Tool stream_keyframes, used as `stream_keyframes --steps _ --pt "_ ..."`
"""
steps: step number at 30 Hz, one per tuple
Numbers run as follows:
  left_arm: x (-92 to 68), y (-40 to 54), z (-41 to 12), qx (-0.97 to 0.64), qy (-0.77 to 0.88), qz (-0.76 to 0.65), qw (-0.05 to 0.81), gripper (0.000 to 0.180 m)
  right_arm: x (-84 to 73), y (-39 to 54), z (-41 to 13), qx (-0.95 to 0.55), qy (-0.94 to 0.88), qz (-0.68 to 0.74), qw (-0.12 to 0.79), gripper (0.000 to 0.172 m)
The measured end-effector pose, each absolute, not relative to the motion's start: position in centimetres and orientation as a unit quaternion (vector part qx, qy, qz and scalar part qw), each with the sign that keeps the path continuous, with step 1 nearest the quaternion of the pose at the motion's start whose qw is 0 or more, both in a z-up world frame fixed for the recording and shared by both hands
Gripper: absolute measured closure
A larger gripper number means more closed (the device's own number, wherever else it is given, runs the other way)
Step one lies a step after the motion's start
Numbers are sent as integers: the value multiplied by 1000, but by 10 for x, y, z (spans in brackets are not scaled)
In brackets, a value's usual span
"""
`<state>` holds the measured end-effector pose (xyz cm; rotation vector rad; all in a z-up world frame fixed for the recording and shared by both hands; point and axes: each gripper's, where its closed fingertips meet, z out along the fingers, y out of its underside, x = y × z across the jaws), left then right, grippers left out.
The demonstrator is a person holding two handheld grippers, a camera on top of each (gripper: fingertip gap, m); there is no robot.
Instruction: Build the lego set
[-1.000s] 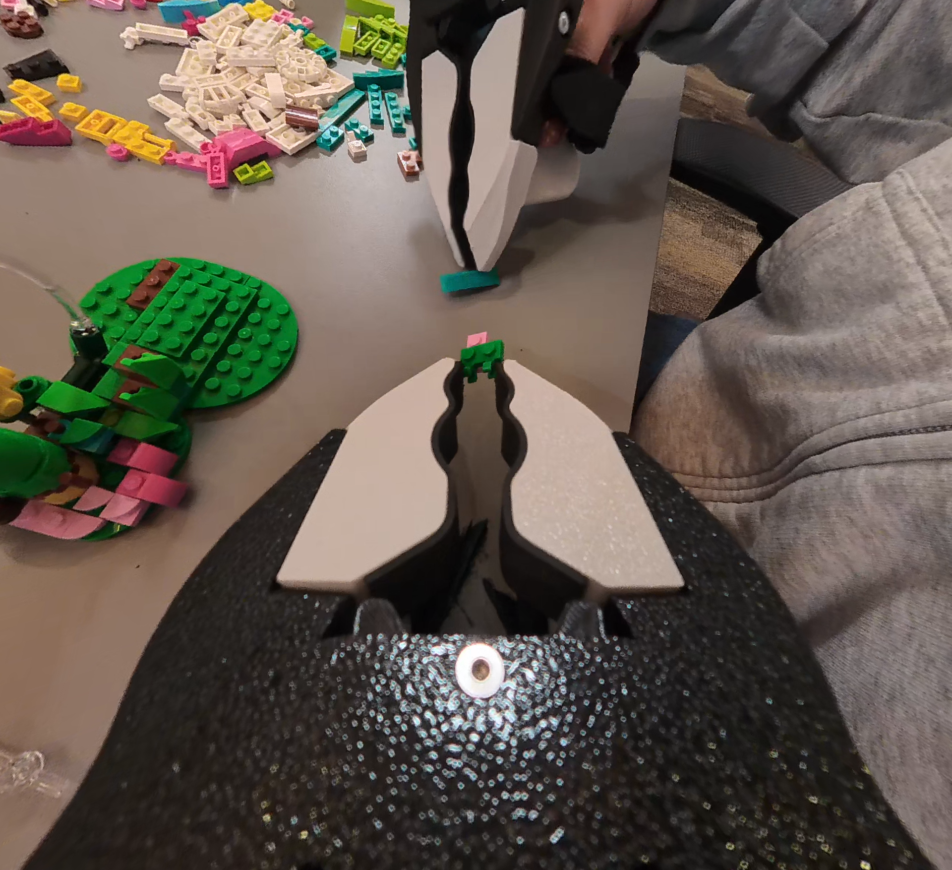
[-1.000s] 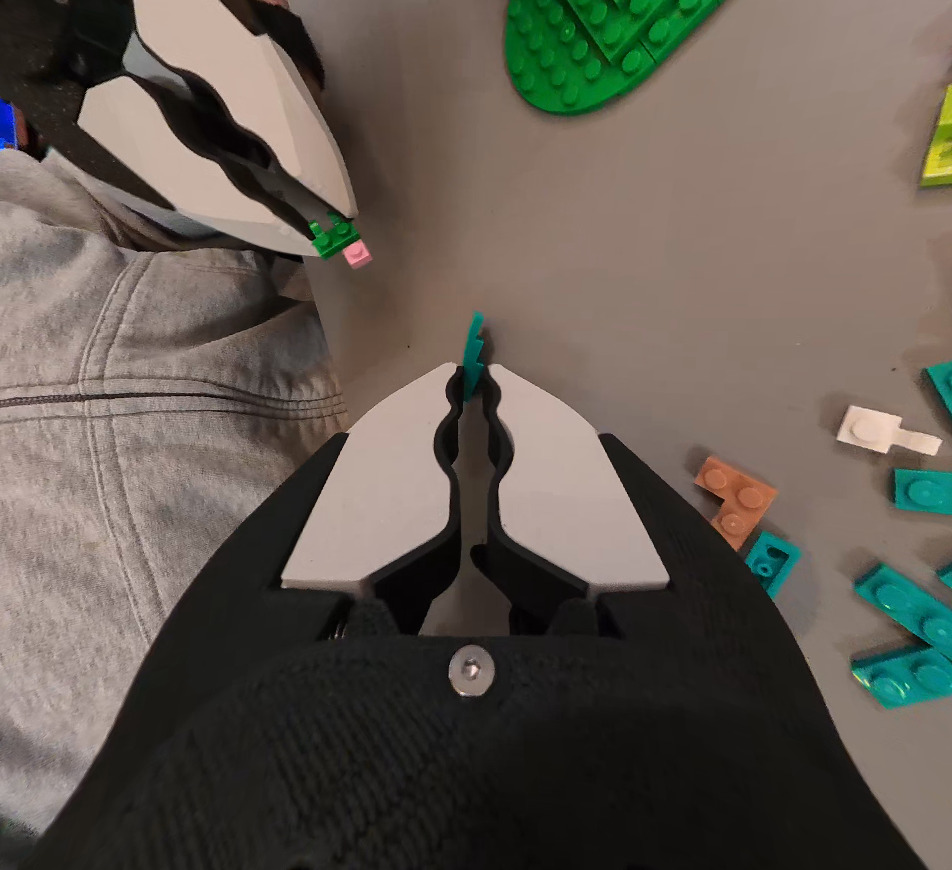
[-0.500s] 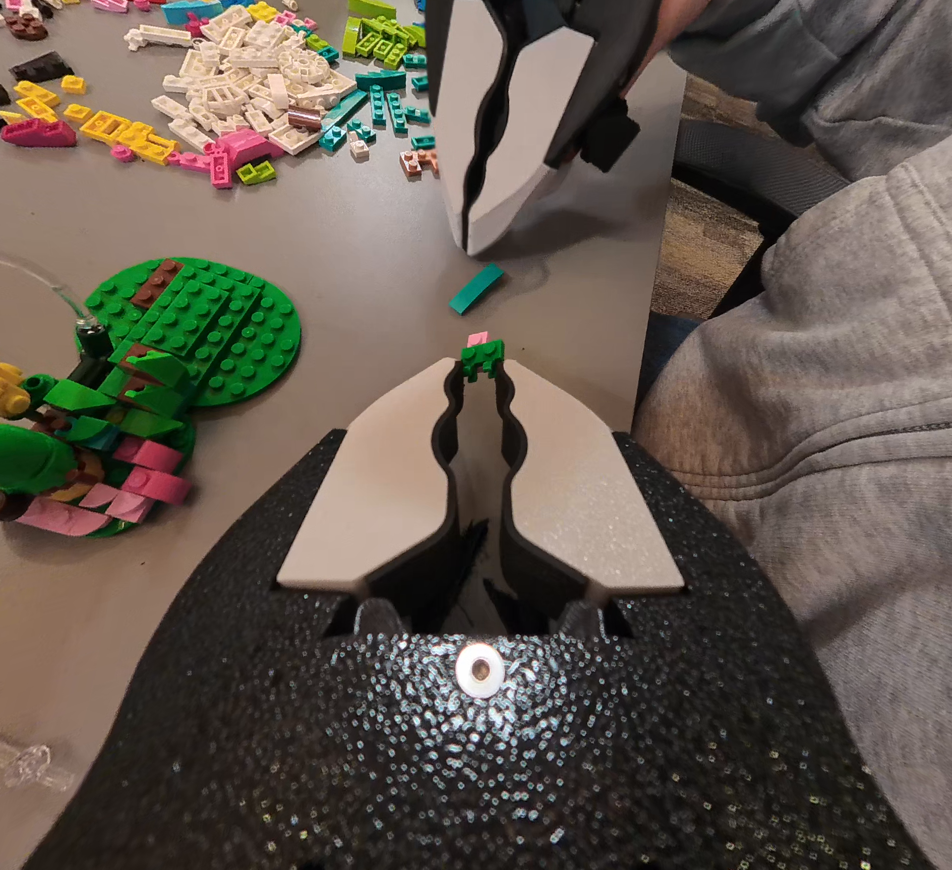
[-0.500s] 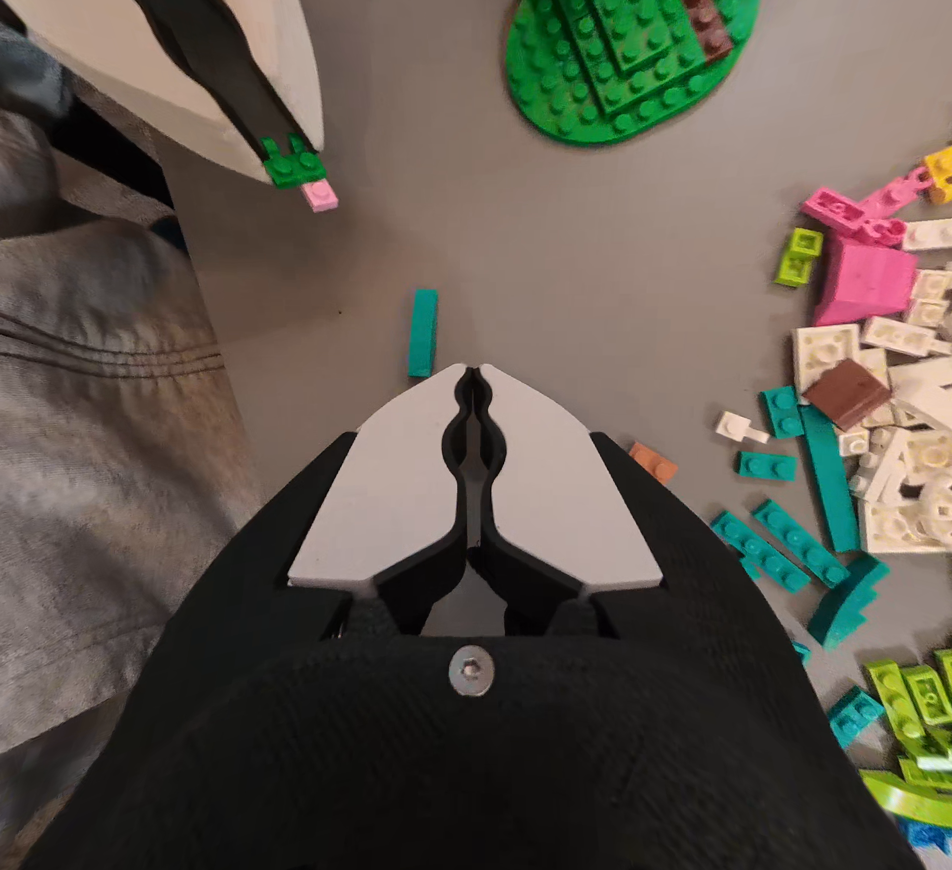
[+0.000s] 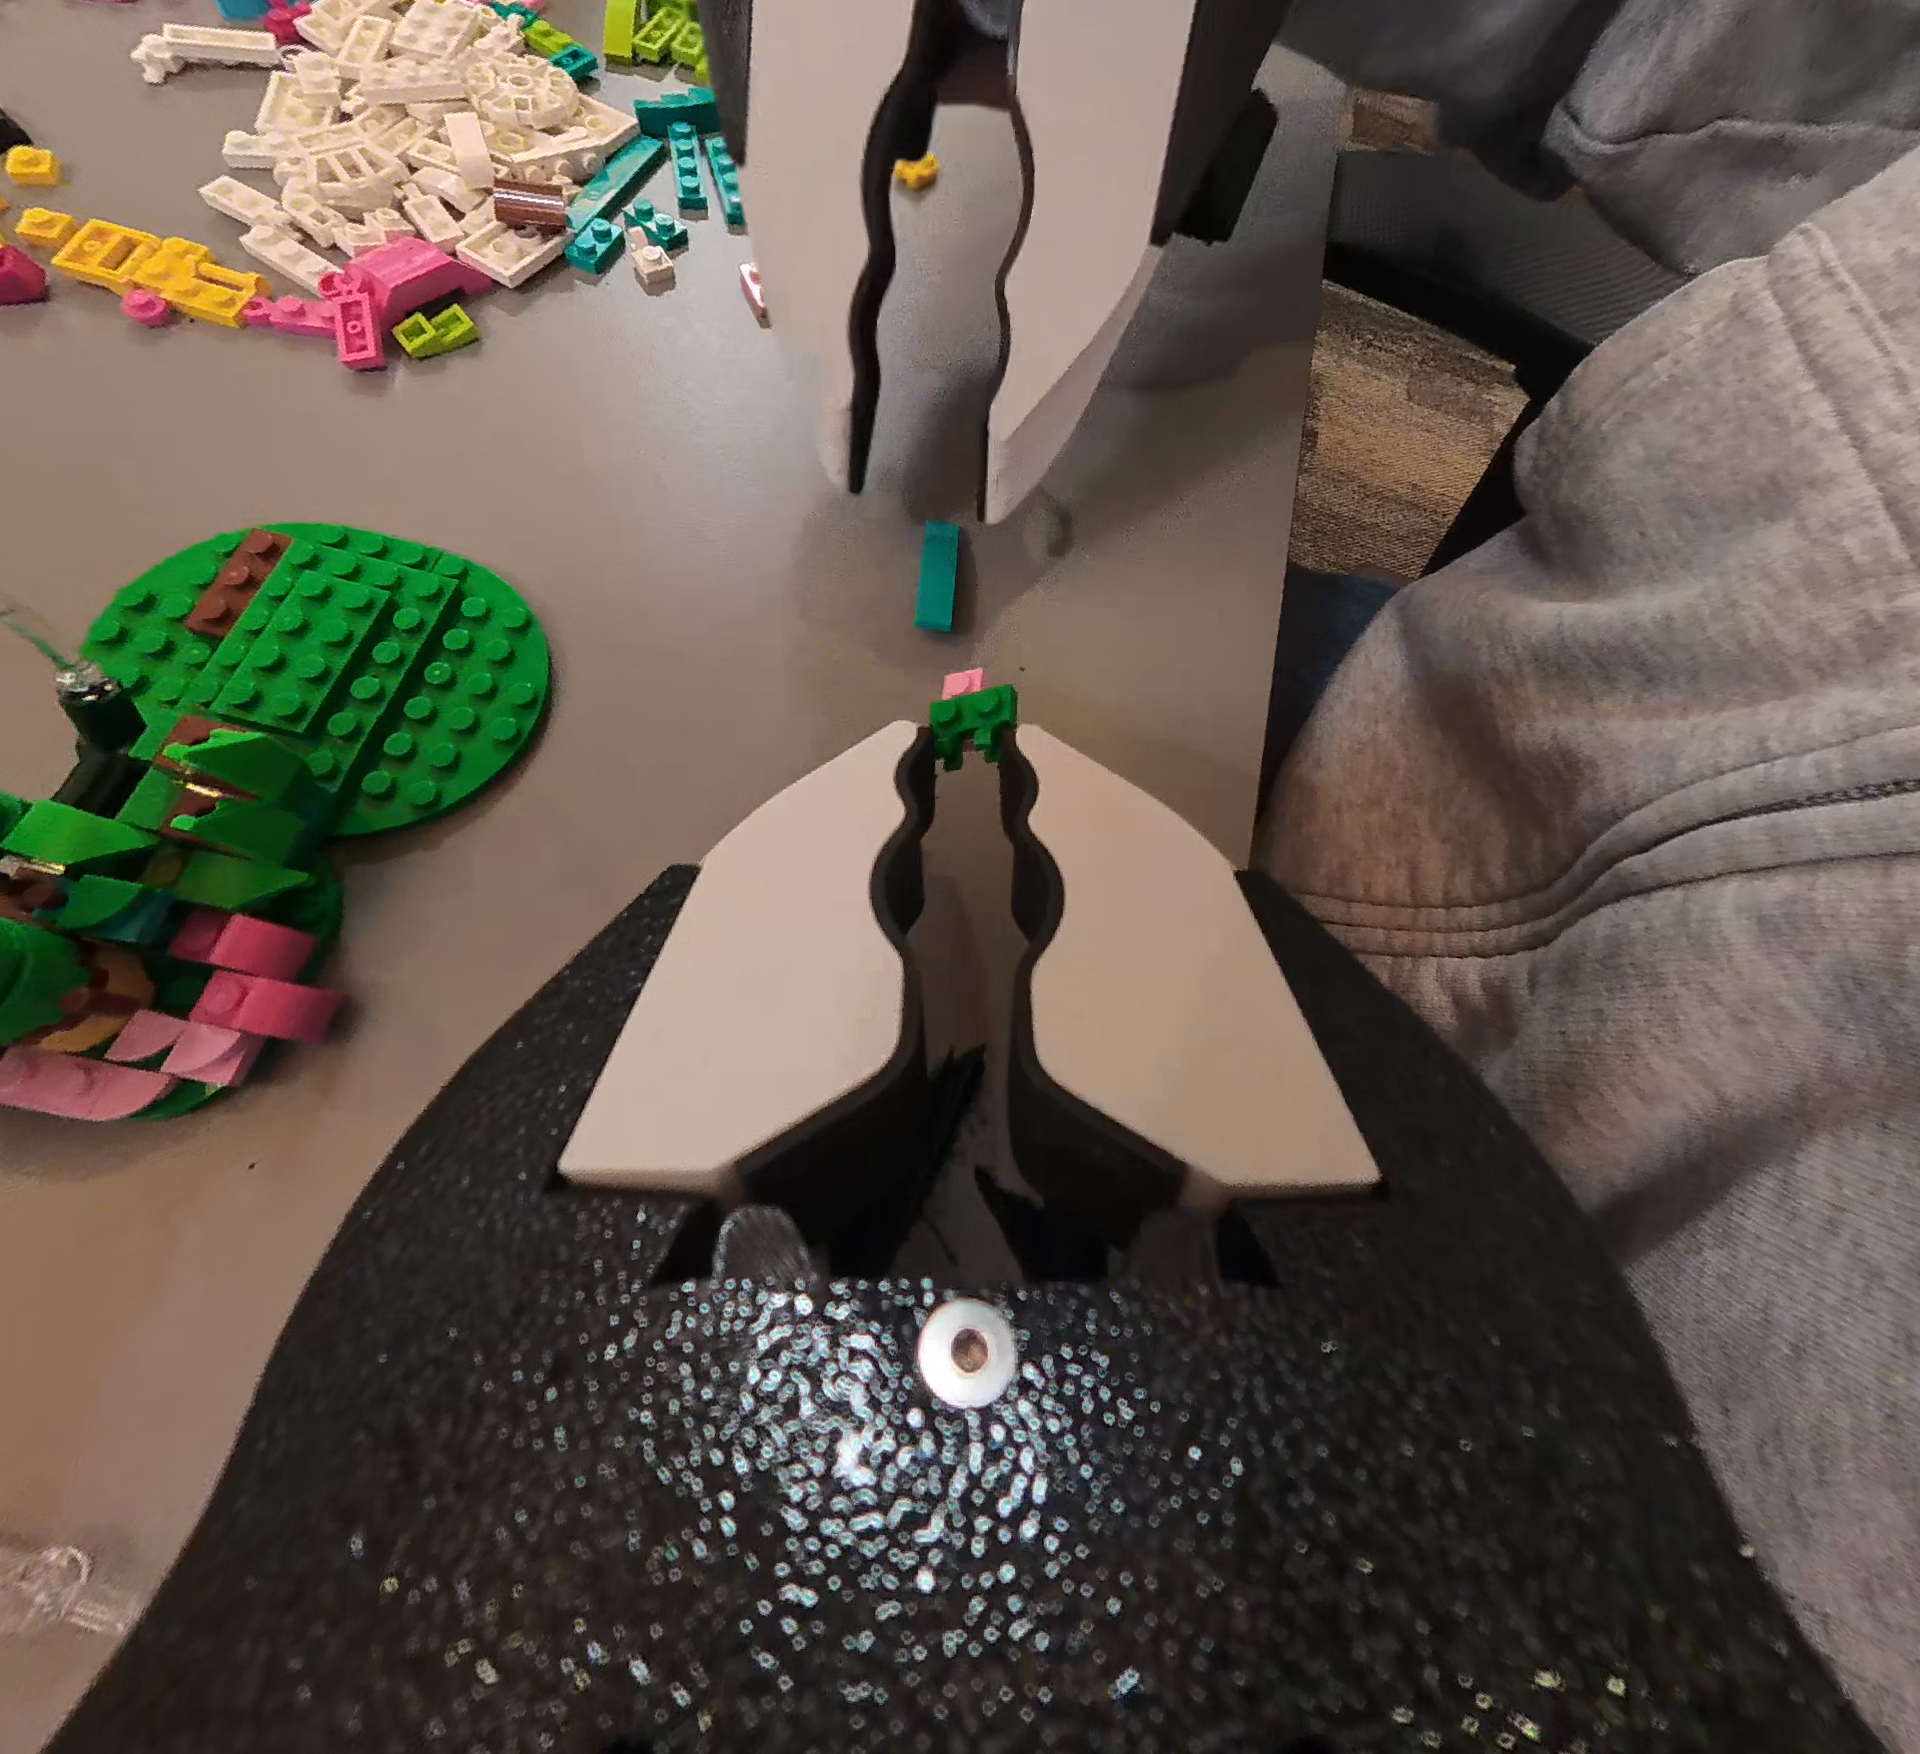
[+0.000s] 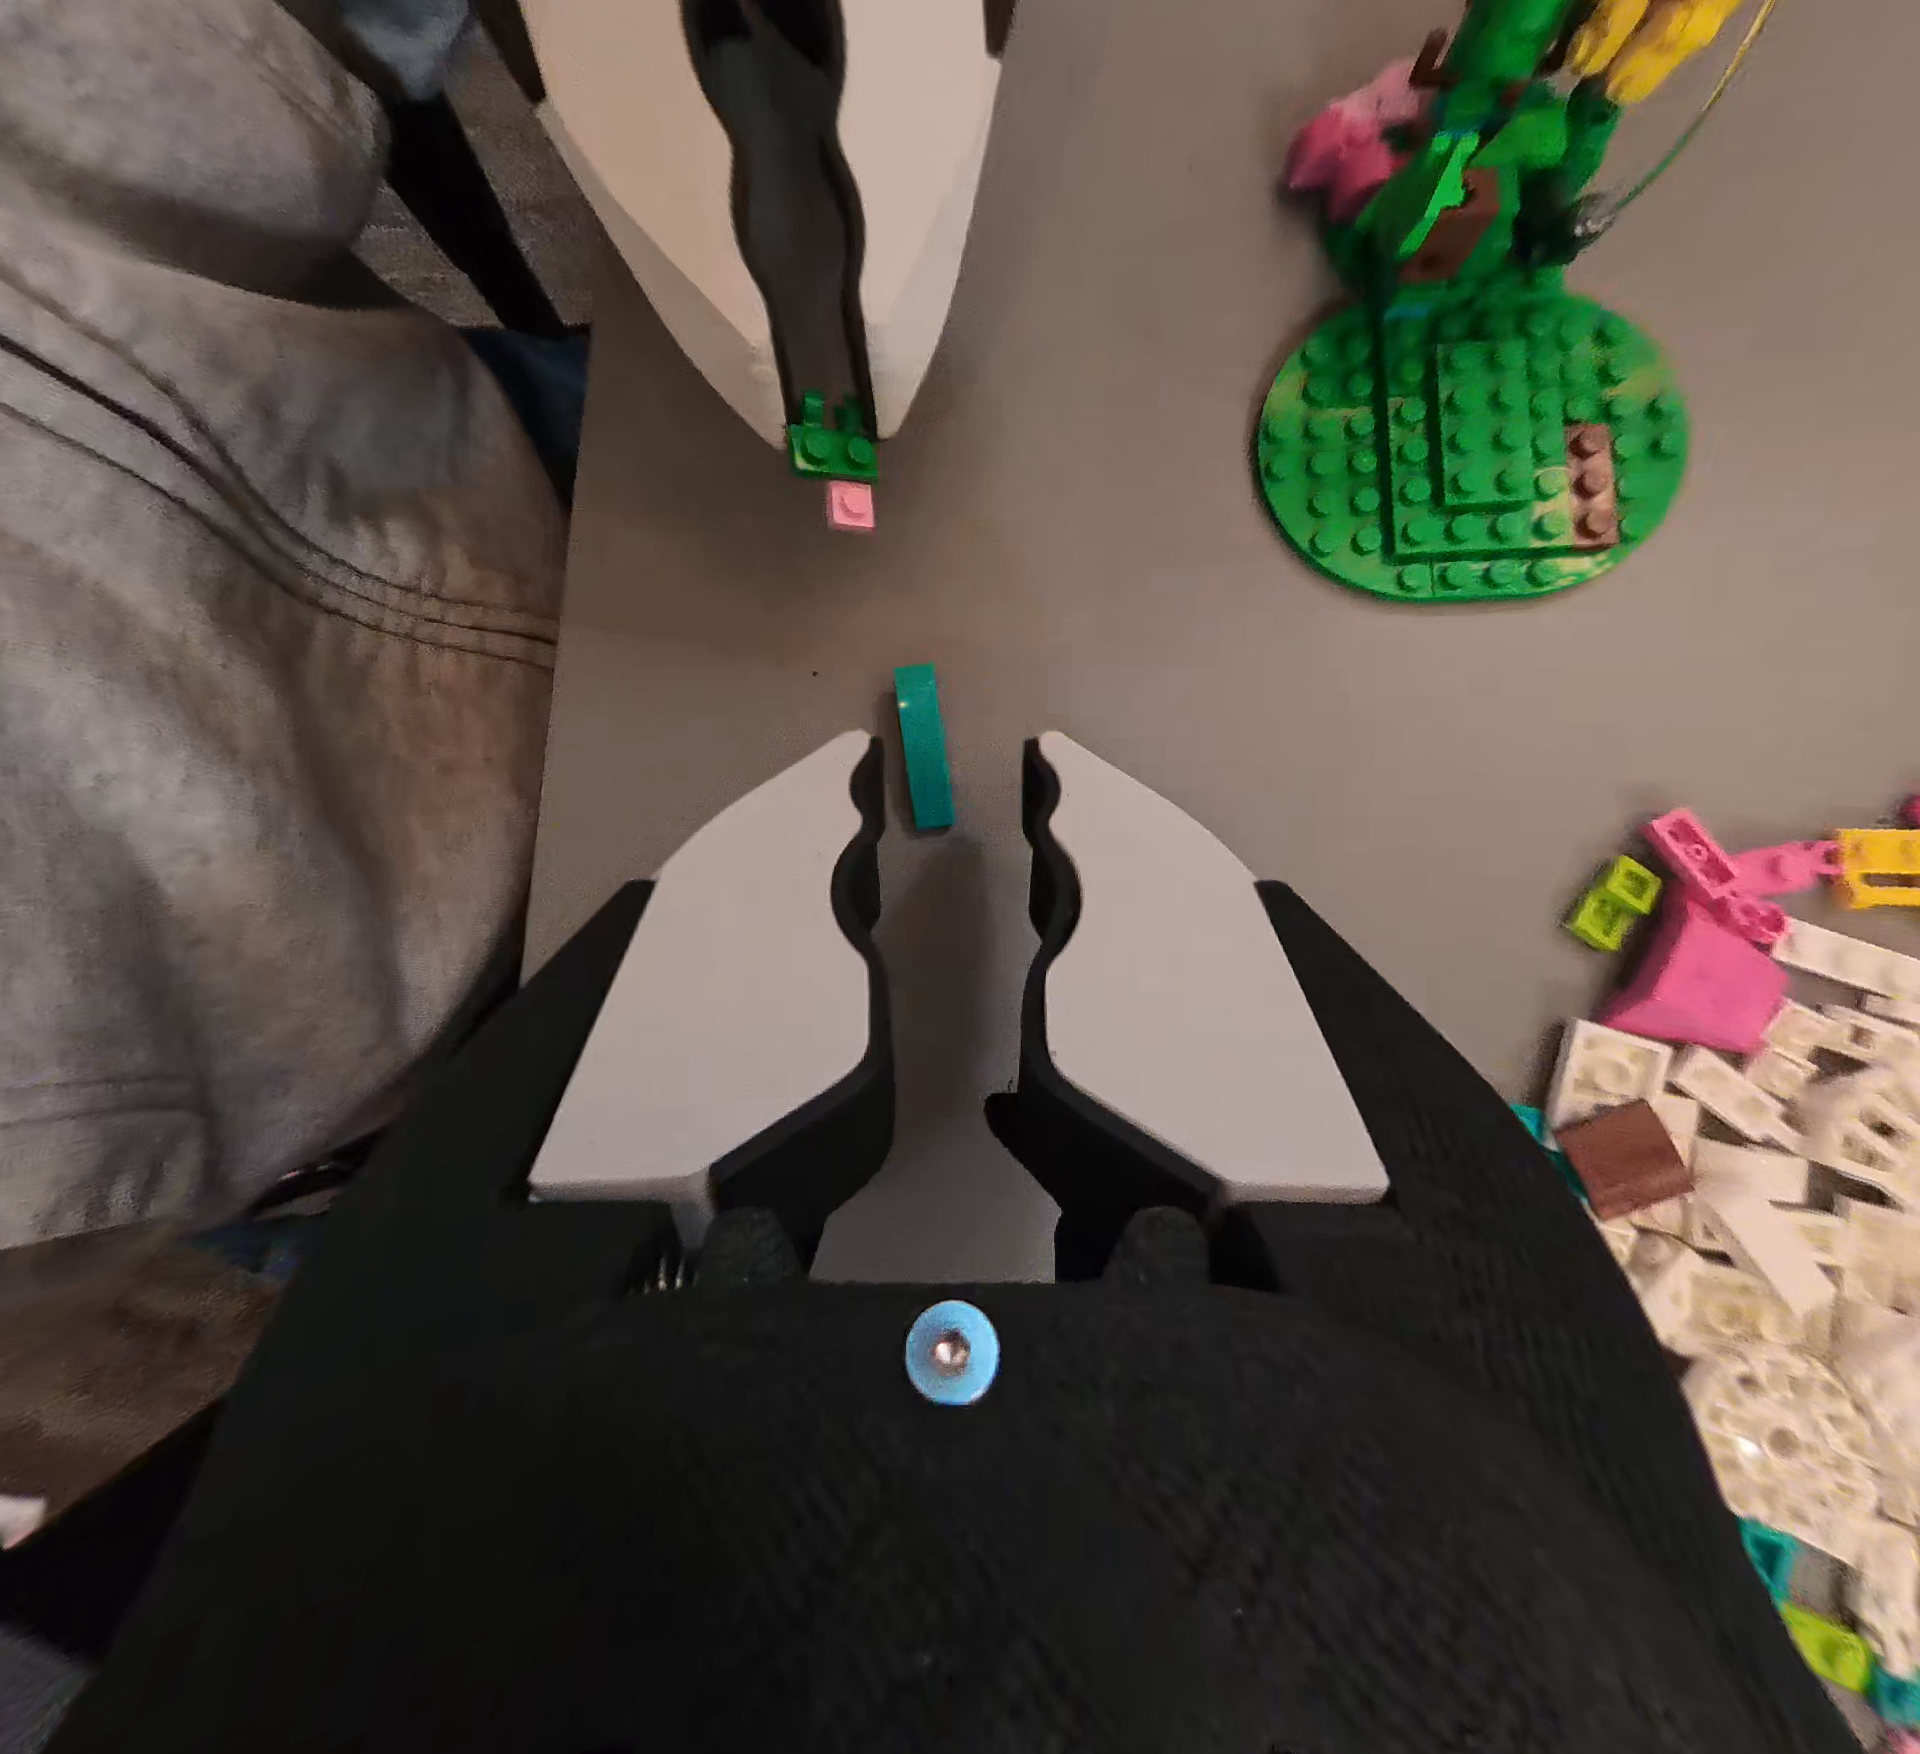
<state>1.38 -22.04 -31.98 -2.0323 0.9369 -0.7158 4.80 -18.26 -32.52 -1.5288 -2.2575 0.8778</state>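
Grey table [image 5: 623,457], loose bricks scattered at its far side. Left gripper [image 5: 971,738]: fingertips pinched on a small green plate [image 5: 975,717] with a pink piece [image 5: 961,684] attached. Right gripper [image 6: 948,748]: jaws parted, straddling a teal tile [image 6: 923,748] lying flat on the table, pads clear of it.

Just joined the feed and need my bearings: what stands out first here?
The two tongs face each other near the table edge: the left tongs pinch a small green piece with a pink bit on its end, while the right tongs stand open around a teal tile lying flat. Beside them stands a green round plate with a flower build, and loose bricks are heaped beyond.
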Motion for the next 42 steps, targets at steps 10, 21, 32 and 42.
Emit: stream_keyframes --steps 10,21,32,42 --pt "15 -221 -319 -791 380 -274 394 168 46 -193 -344 -509 -805 282 119 165" --pt "20 -216 -308 -754 420 -211 458 168 27 -209 -294 -502 -745 429 92 166" --pt "24 -217 -303 -738 435 -195 477 168 26 -213 -299 -480 -788 378 75 166" --pt "25 -216 -304 -736 438 -195 478 168 27 -214 -301 -482 -790 374 61 166"
